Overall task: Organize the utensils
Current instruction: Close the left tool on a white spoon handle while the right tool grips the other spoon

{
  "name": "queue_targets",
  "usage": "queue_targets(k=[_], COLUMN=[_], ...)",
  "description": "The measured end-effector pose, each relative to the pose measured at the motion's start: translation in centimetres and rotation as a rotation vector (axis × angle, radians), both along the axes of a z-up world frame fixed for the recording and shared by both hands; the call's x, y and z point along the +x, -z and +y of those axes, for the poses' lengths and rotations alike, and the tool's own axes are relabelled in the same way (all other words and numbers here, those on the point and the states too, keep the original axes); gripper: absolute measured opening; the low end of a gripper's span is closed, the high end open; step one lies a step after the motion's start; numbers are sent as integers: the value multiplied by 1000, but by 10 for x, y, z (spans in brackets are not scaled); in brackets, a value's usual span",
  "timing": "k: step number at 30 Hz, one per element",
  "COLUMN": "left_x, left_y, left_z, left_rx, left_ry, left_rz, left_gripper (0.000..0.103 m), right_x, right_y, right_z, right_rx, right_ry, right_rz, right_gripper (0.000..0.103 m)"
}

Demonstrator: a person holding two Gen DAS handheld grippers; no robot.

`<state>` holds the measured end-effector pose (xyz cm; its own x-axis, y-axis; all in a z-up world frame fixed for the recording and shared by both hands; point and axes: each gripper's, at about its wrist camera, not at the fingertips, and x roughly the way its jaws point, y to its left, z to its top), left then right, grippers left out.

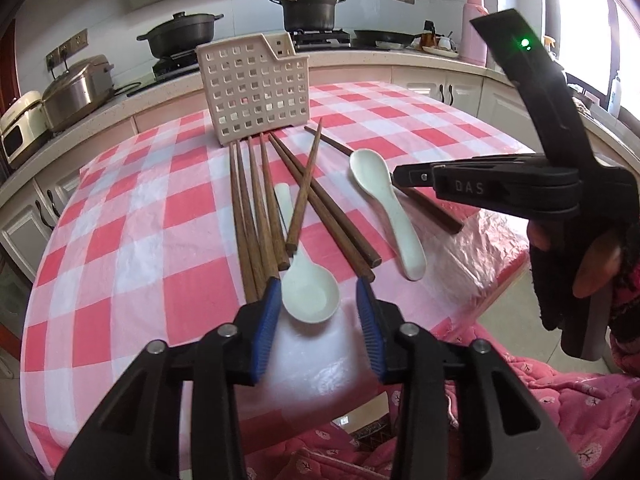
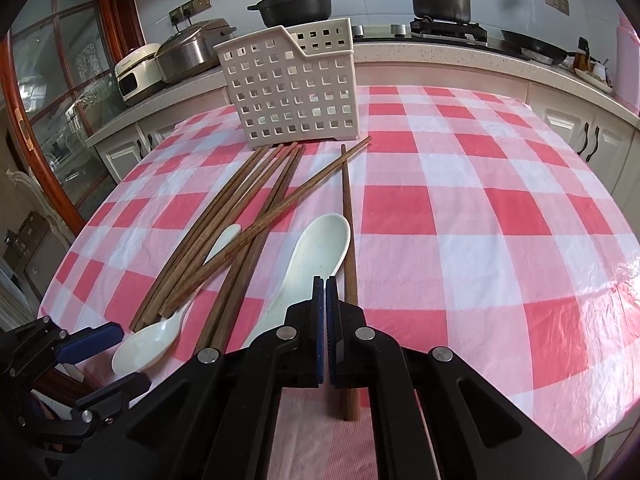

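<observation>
Each claw point(image 1: 318, 312) is matte black plastic with ribbed blue pads point(image 1: 266, 328) and round silver screws. The right claw point(image 2: 325, 304) shows a green light, "DAS" lettering, bare fingers point(image 1: 592, 264) and a dark patterned sleeve.

Behind the checked tablecloth point(image 2: 480, 208) — two black pots point(image 1: 180, 34) point(image 1: 310, 10), a rice cooker point(image 1: 76, 90), a pink thermos point(image 1: 475, 28).

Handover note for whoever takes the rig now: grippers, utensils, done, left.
Left gripper: open, straddling the bowl of the near spoon, holding nothing.
Right gripper: shut, empty, above the lone chopstick, beside the second spoon.
Chopsticks: loose on the checked cloth in front of the white caddy, one lying across the rest.
Done: nothing visibly in the caddy.
Left: all utensils.
</observation>
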<state>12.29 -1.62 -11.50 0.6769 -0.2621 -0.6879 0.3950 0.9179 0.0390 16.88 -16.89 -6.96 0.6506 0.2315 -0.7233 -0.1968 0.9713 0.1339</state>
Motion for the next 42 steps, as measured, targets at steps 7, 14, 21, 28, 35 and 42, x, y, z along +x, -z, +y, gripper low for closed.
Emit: queue_targets(k=[7, 14, 21, 28, 35, 42], left_x=[12, 18, 20, 14, 19, 26], left_y=[9, 13, 10, -10, -21, -37], left_z=[2, 4, 8, 18, 27, 31], left_rx=[-17, -34, -41, -75, -120, -143], left_ry=[-22, -27, -34, -50, -66, -68], left_rz=[47, 63, 46, 1, -30, -83], left_gripper=[32, 31, 28, 27, 27, 27], right_x=[2, 12, 23, 37, 56, 47], right_y=[-1, 3, 1, -2, 4, -2], right_z=[-1, -2, -4, 6, 17, 13], right_rx=[9, 26, 65, 31, -42, -28], right_ry=[-8, -1, 7, -3, -4, 6], right_rz=[4, 28, 34, 28, 55, 0], right_gripper=[5, 10, 43, 45, 15, 5])
